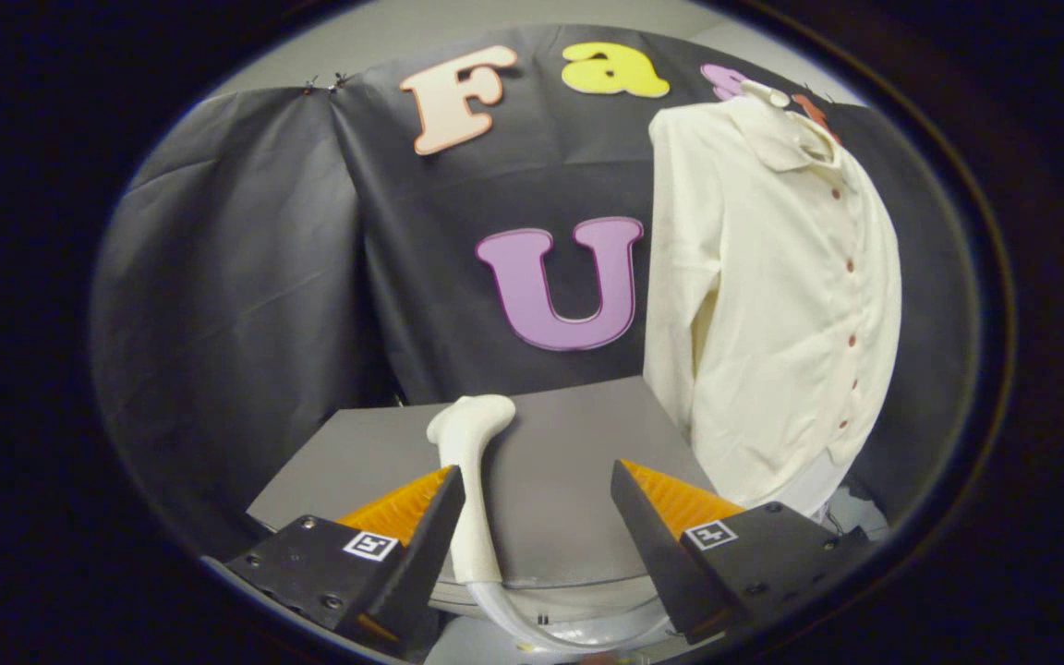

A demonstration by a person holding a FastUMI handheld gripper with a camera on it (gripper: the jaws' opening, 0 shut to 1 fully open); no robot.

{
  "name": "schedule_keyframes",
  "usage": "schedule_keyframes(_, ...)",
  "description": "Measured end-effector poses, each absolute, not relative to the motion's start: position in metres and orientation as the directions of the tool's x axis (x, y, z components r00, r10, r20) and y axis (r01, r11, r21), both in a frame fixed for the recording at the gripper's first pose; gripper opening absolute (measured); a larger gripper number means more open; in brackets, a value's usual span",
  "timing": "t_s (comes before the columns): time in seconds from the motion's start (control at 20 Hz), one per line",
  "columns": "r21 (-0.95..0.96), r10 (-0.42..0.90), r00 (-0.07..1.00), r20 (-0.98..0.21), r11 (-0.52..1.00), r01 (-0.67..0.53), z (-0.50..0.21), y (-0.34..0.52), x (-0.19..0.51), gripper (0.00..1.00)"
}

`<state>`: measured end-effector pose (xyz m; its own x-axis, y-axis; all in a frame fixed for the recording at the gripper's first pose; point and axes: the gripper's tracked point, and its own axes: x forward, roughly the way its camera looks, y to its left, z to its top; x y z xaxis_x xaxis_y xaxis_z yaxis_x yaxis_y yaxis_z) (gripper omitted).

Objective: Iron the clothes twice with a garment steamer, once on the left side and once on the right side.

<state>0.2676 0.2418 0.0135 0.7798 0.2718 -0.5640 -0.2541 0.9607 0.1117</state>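
Note:
A white garment steamer stands on the grey table, its head turned toward the booth wall and its hose curling away below. My gripper is open, and the steamer's handle sits between the fingers, right against the inner face of the left finger. A wide gap separates it from the right finger. A cream long-sleeved shirt with a row of reddish buttons hangs upright beyond the right finger, at the table's right edge, front facing me.
Black cloth forms the booth wall behind and to the left of the table. The table's left edge drops off beyond the left finger.

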Motion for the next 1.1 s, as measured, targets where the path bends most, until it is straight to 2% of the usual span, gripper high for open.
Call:
schedule_keyframes(0.15,0.081,0.27,0.742,-0.613,0.956,-0.281,-0.004,0.27,0.282,0.97)
schedule_keyframes(0.3,0.117,0.319,0.653,-0.687,0.936,-0.333,-0.033,0.302,0.284,0.98)
schedule_keyframes(0.4,0.086,0.29,0.643,-0.709,0.94,-0.329,-0.046,0.307,0.294,0.96)
schedule_keyframes(0.5,0.011,0.252,0.627,-0.737,0.932,-0.362,-0.058,0.317,0.296,0.89)
schedule_keyframes(0.55,-0.012,0.238,0.621,-0.747,0.929,-0.37,-0.06,0.32,0.295,0.77)
schedule_keyframes(0.7,-0.064,0.184,0.581,-0.793,0.923,-0.379,-0.07,0.319,0.279,0.58)
schedule_keyframes(0.75,-0.046,0.208,0.617,-0.759,0.928,-0.37,-0.061,0.324,0.28,0.54)
schedule_keyframes(0.8,-0.033,0.224,0.601,-0.767,0.922,-0.385,-0.073,0.324,0.284,0.49)
schedule_keyframes(1.1,0.043,0.21,0.649,-0.731,0.964,-0.264,-0.046,0.316,0.291,0.43)
